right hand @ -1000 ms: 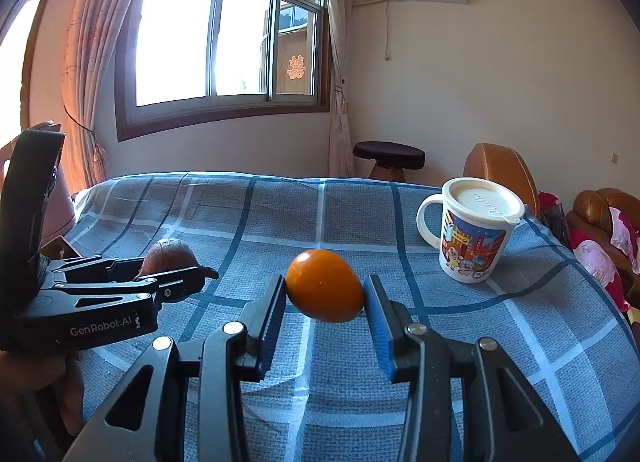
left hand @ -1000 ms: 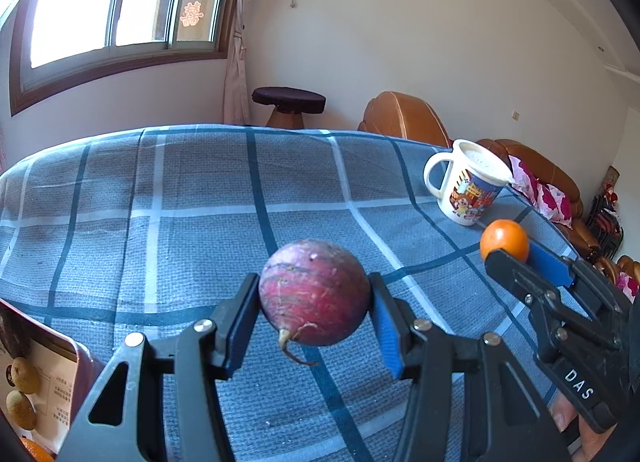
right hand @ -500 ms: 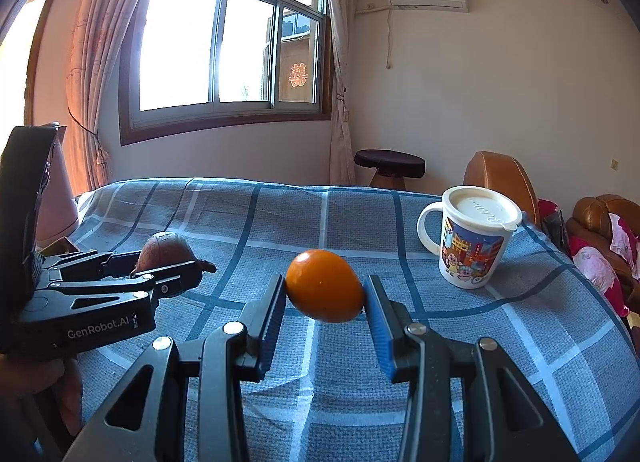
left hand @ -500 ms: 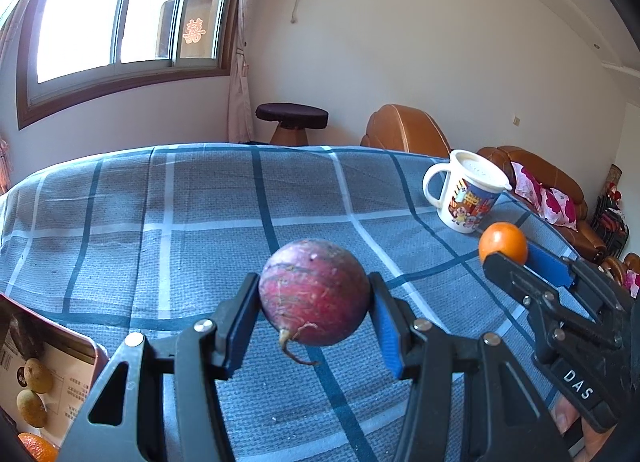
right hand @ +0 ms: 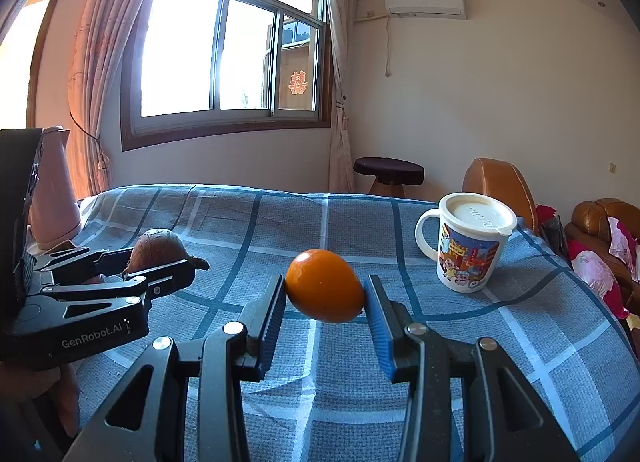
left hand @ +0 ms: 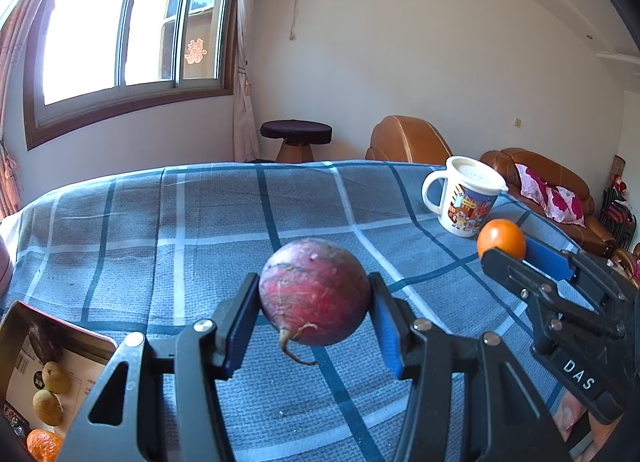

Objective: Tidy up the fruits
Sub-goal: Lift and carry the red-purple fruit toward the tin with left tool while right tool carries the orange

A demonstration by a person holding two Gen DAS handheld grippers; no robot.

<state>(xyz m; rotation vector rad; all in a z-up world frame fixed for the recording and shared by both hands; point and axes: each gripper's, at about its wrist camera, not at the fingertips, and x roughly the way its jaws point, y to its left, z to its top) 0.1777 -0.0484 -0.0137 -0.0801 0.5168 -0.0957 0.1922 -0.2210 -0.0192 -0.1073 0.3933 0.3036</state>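
My left gripper (left hand: pixel 314 312) is shut on a round purple-red passion fruit (left hand: pixel 314 292) with a curled stem, held above the blue checked cloth (left hand: pixel 180 230). It also shows at the left of the right wrist view (right hand: pixel 164 262). My right gripper (right hand: pixel 325 300) is shut on an orange (right hand: pixel 325 291), also held above the cloth; it shows at the right of the left wrist view (left hand: pixel 502 240). A cardboard box (left hand: pixel 44 374) at the lower left holds two brownish fruits and an orange fruit (left hand: pixel 42 444).
A white lidded cartoon mug (right hand: pixel 470 246) stands on the cloth at the right. A pink kettle (right hand: pixel 52 190) stands at the far left. Beyond the table are a dark stool (right hand: pixel 388 174) and brown leather armchairs (left hand: pixel 408 140).
Both grippers have tilted upward while keeping hold of their fruits; more of the wall and window shows, and the box has come further into the left wrist view.
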